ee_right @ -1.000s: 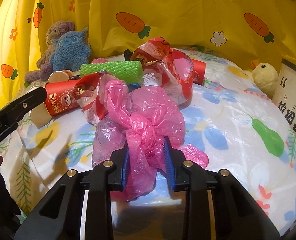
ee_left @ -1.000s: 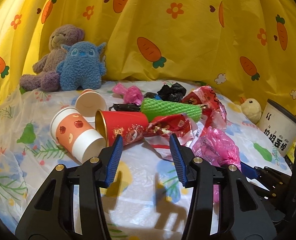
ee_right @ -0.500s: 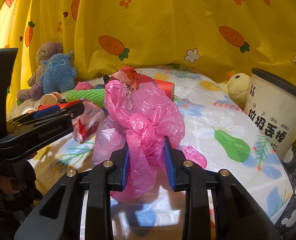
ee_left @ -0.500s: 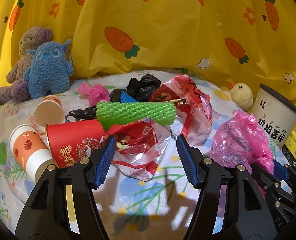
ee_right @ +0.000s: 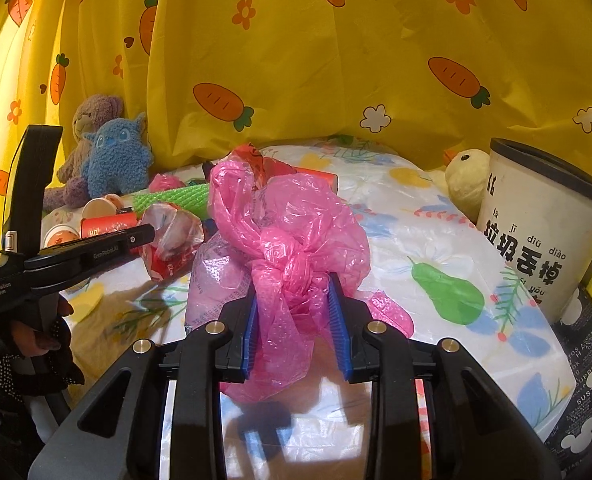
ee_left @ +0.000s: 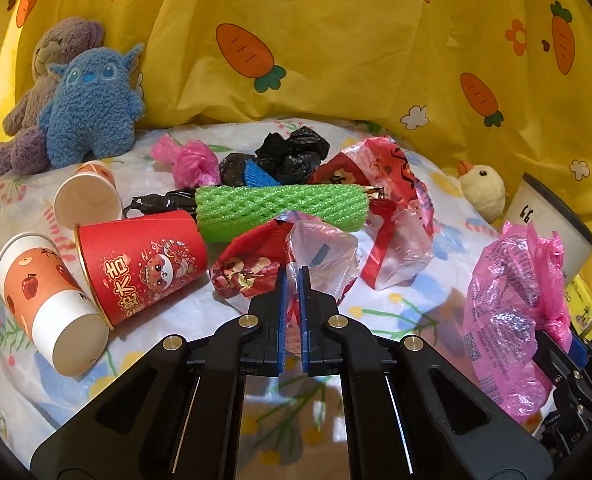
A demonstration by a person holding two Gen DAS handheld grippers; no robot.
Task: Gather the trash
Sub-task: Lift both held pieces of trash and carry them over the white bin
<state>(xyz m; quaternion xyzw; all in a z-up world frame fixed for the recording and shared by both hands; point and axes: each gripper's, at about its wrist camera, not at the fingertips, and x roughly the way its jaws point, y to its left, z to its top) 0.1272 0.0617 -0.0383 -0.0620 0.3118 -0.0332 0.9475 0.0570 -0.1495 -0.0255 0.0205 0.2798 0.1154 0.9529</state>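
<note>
Gripping a thin clear-and-red plastic wrapper, the left tongs have just closed nearly flat on its near edge. Just beyond them lie a green foam net, a red paper cup to their left, and more wrappers. The right tongs hold a knotted pink plastic bag at a narrow opening. A white trash bin stands to their right, near the bed's edge, with bare floral sheet between.
</note>
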